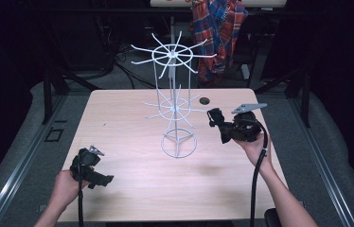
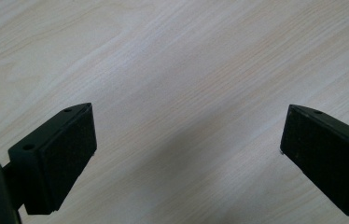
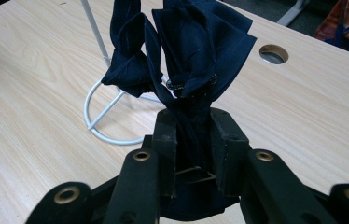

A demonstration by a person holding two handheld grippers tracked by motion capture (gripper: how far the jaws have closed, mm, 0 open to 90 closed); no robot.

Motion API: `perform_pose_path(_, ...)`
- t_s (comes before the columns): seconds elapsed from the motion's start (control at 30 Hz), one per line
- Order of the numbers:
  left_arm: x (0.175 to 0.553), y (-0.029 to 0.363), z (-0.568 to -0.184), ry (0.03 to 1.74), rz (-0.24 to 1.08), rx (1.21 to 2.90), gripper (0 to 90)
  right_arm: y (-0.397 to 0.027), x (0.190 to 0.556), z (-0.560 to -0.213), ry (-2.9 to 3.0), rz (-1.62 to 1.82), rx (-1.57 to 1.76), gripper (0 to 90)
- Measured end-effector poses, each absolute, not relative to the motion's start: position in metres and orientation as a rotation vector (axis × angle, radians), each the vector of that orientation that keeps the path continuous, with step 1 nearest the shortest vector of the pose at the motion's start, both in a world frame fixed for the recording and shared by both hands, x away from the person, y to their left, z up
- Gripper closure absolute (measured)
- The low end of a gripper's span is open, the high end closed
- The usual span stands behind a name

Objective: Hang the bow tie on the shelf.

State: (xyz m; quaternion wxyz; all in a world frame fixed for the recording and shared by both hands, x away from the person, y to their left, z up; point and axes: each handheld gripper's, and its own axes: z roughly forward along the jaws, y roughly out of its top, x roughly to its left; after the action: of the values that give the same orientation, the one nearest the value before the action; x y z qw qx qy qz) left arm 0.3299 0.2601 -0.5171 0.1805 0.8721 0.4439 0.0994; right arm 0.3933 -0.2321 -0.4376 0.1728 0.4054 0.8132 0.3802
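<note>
My right claw (image 3: pixel 189 135) is clenched on a dark blue cloth (image 3: pixel 182 51). The two jaws press in from either side on a narrow bunched neck of the fabric, and above them the cloth fans out in loose folds. A small dark ring or band (image 3: pixel 178 86) sits round the bunch just above my jaws; I cannot tell what it is. In the high view the right claw (image 1: pixel 216 124) is held up over the right part of the table (image 1: pixel 118 142), pointing left toward the rack (image 1: pixel 175 106), with the cloth (image 1: pixel 214 116) a dark lump at its tip.

The rack is white wire: a ring foot (image 3: pixel 99 109) on the table just beyond and left of my right jaws, a thin post rising from it, and two tiers of spokes higher up. The upper tier (image 1: pixel 171 54) stands well above my claw; the lower tier (image 1: pixel 175 108) is near it, to its left. I cannot tell whether the cloth touches the wire.

My left claw (image 2: pixel 186 149) is released, jaws spread wide with bare tabletop (image 2: pixel 172 65) between them. In the high view the left claw (image 1: pixel 100 179) sits low by the table's near left edge, well apart from the rack.

Past my right claw there is a round hole (image 3: pixel 274 53) in the table, and a plaid cloth (image 1: pixel 217 28) hangs beyond the far edge.
</note>
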Motion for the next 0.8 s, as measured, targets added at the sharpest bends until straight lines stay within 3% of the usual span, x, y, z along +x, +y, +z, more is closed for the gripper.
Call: perform_pose_path(0.8, 0.3302, 0.2588, -0.5177, 1.246, 0.282, 2.473, 3.7, -0.2385, 0.3880, -0.4285, 2.240, 1.202, 1.135, 73.7)
